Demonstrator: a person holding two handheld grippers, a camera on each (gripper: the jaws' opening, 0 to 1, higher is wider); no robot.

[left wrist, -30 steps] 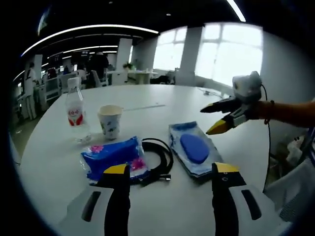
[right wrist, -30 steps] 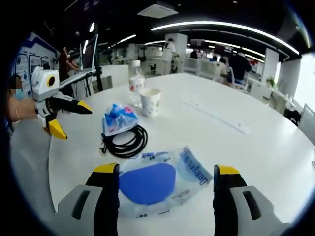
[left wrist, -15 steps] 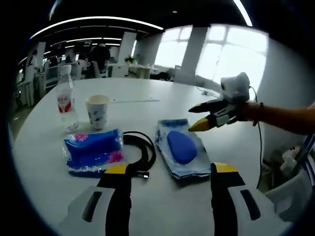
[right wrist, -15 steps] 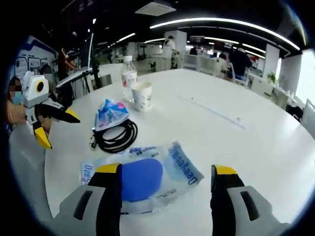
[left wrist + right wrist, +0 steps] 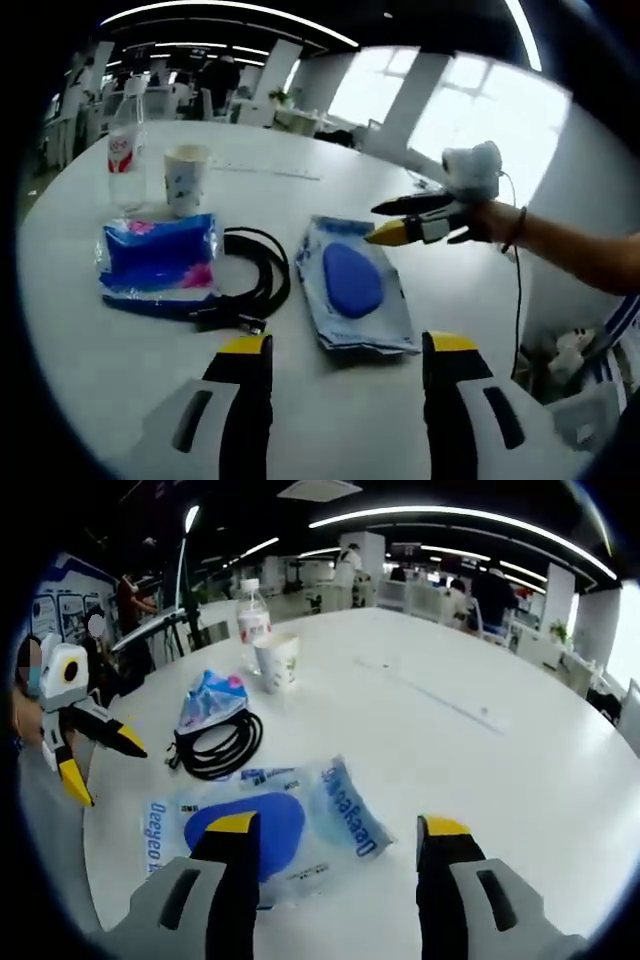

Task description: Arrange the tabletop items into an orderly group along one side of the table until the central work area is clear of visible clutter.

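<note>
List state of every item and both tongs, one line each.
left tongs: open, empty
right tongs: open, empty, over the pouch
blue pouch: flat, sealed
black cable: coiled
tissue pack: flat, touching cable
paper cup: upright
water bottle: upright

The right gripper (image 5: 340, 830) hung over the white table (image 5: 480, 750) with its jaws wide apart. Its left jaw stood over a clear packet (image 5: 300, 815) with a blue oval pad inside. Beyond the packet lay a coiled black cable (image 5: 215, 748), touching a blue tissue pack (image 5: 210, 695). Farther off stood a paper cup (image 5: 276, 661) just beside a water bottle (image 5: 251, 622). The left gripper (image 5: 95, 755) was at the left edge, its jaws apart.
</note>
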